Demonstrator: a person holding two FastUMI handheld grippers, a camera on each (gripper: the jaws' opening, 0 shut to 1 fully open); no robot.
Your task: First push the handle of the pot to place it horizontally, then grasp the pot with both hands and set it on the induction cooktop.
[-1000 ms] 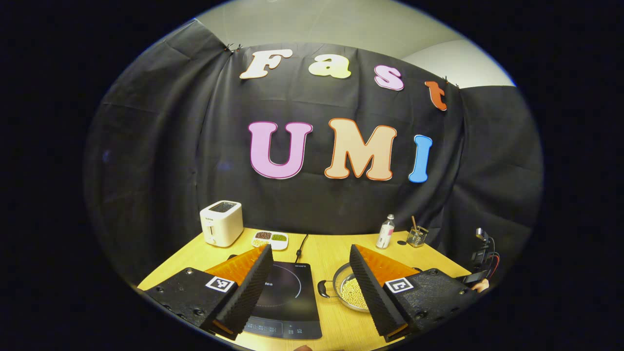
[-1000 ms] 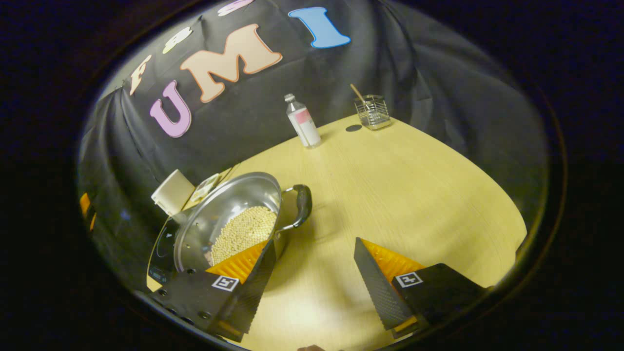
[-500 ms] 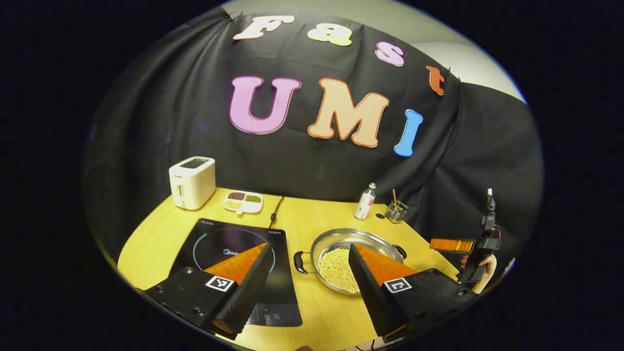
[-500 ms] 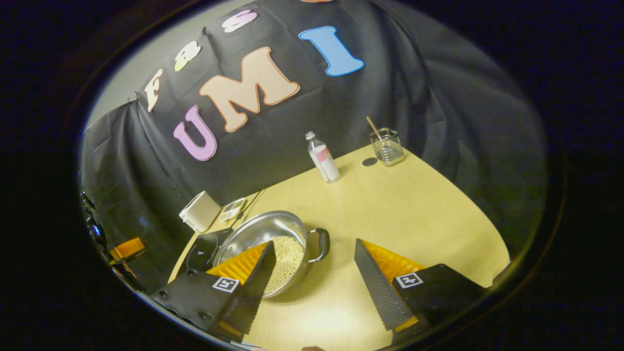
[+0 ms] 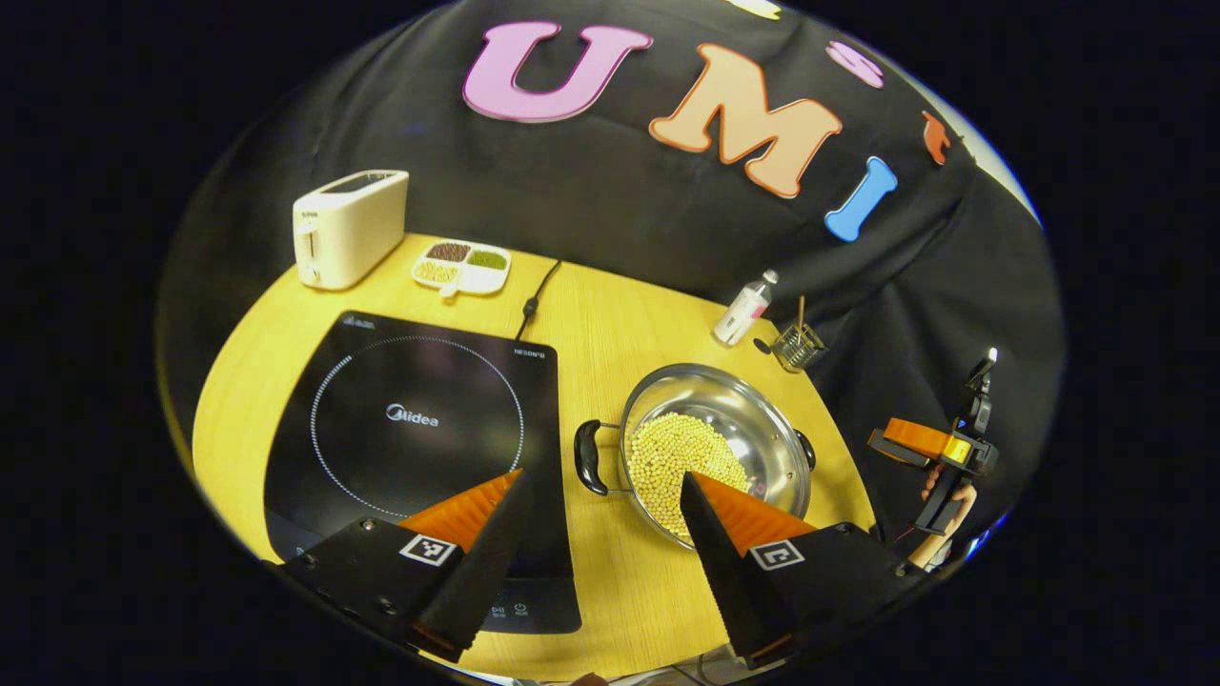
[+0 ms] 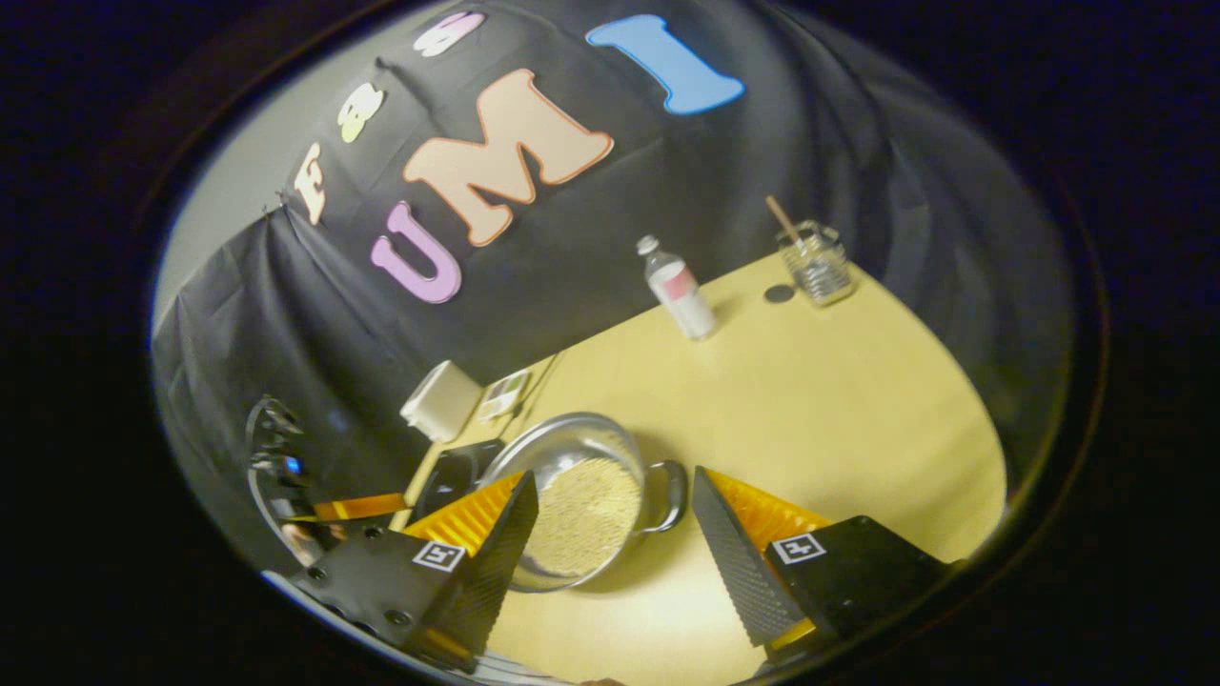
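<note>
A steel pot (image 5: pixel 724 419) with pale beans inside sits on the wooden table (image 5: pixel 610 314), right of the black induction cooktop (image 5: pixel 410 429). Its black left handle (image 5: pixel 585 457) points toward the cooktop; a second handle (image 5: pixel 806 448) shows on the right rim. My left gripper (image 5: pixel 600 534) hovers open above the table's near edge, between cooktop and pot. In the right gripper view the pot (image 6: pixel 572 495) lies just ahead, its handle (image 6: pixel 667 495) between the fingers' line. My right gripper (image 6: pixel 615 543) is open, holding nothing. The other gripper (image 5: pixel 929 448) hangs at far right in a hand.
A white toaster (image 5: pixel 348 224) and a divided dish of grains (image 5: pixel 461 268) stand at the back left. A small bottle (image 5: pixel 743 307) and a glass holder with a stick (image 5: pixel 799 343) stand at the back right. The cooktop's cord (image 5: pixel 534 295) runs to the wall.
Both grippers have risen and tilted down, so the tabletop shows more from above. The right gripper pulled back from the pot. The pot has not moved.
</note>
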